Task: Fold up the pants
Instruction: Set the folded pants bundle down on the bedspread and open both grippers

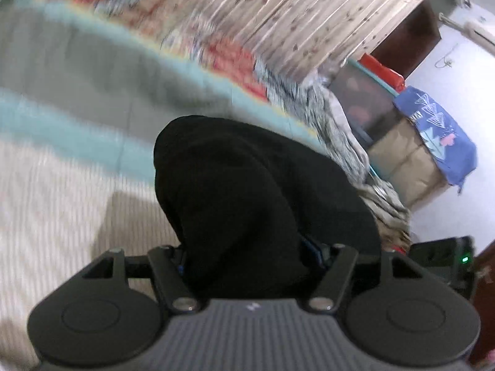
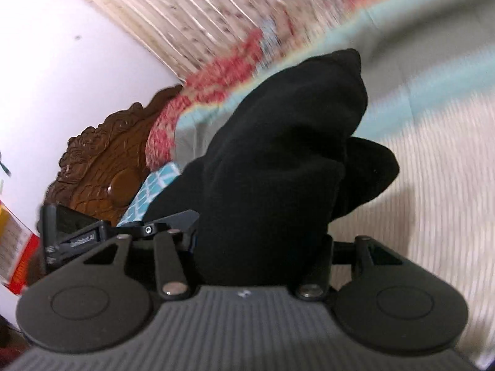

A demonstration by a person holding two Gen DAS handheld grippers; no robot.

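My left gripper is clamped on a thick bunch of black pants — the cloth fills the gap between its two fingers and rises up and away from them in a dark rounded mound, hiding the fingertips. My right gripper holds another bunch of the same black pants, the fabric packed between its fingers and heaped ahead of it, with a rounded fold spilling to the right of the jaws. In both wrist views the pants hang directly in front of the gripper, lifted off the bed, whose pale striped cover with a wide teal band lies beyond and beneath; it is blurred. Past the pants in the left view, to the right, a crumpled grey blanket trails along the bed's edge, and farther right a blue cloth drapes over a cardboard box against a white wall. Ahead of both grippers hangs a pale flowered curtain. To the left of my right gripper stands a carved brown wooden headboard, with a red-patterned pillow beside it — its detail is smeared. My left gripper's body shows at the left edge of the right view.
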